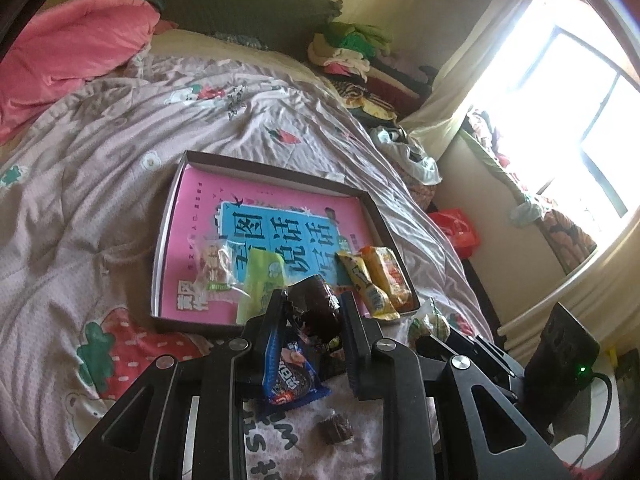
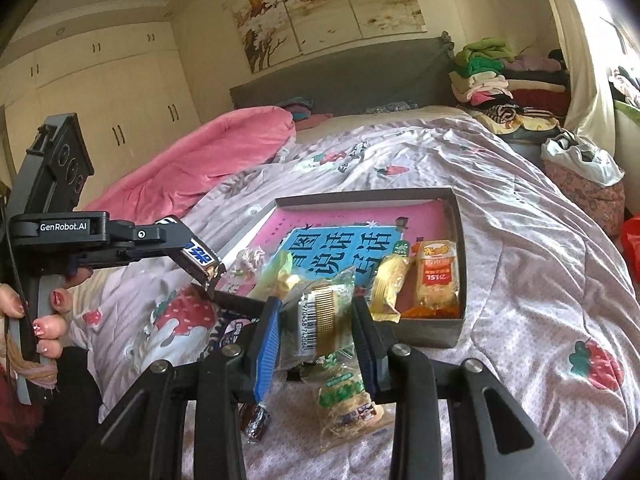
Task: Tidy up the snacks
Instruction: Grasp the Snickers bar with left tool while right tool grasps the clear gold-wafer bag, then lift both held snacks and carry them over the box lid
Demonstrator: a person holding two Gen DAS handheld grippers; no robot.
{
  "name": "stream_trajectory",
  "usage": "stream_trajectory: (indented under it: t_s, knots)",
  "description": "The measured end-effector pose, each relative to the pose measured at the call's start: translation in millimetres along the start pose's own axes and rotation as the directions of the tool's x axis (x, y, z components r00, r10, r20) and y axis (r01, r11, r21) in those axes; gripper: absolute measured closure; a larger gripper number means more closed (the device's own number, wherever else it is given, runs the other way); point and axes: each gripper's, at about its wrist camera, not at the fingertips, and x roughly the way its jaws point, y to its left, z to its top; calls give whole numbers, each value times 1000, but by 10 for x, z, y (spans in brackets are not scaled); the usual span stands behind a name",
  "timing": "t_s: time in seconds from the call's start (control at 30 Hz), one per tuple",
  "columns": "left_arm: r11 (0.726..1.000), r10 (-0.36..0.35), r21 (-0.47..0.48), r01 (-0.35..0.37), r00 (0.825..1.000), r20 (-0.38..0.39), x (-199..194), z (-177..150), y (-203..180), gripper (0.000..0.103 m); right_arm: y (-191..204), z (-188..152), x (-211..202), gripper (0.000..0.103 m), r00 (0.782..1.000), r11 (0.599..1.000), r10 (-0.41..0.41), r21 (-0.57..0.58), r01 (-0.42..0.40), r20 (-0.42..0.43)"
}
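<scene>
A shallow brown box [image 1: 172,216] [image 2: 458,322] lies on the bed with a pink book as its floor. Along its near edge sit a clear packet [image 1: 216,270], a green packet [image 1: 262,276], a yellow packet [image 1: 366,282] [image 2: 388,286] and an orange packet [image 1: 390,274] [image 2: 436,280]. My left gripper [image 1: 314,308] [image 2: 208,276] is shut on a dark brown chocolate bar [image 1: 316,300] [image 2: 200,258], held just above the box's near-left corner. My right gripper [image 2: 316,320] [image 1: 444,334] is shut on a clear packet with a yellow biscuit [image 2: 322,314], in front of the box.
On the quilt below lie a blue cookie packet [image 1: 292,380], a green-printed packet [image 2: 346,398] and a small brown candy [image 1: 336,430] [image 2: 256,424]. A person's hand [image 2: 48,320] grips the left handle. A pink duvet [image 2: 192,164] lies far left, and folded clothes [image 2: 492,76] are stacked by the headboard.
</scene>
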Motion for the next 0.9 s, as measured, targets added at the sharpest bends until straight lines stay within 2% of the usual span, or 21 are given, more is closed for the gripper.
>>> stream_trajectory:
  t_s: [0.7,0.9]
  knots:
    - [999,38,-11,-38,999,11,114,148,40,76,-265,134,74,68,998,998,-39,44,37,40]
    - [999,39,-19,-39,999,11,181,185,63,82,-336,170,111,68,998,997,-48,60,45,43]
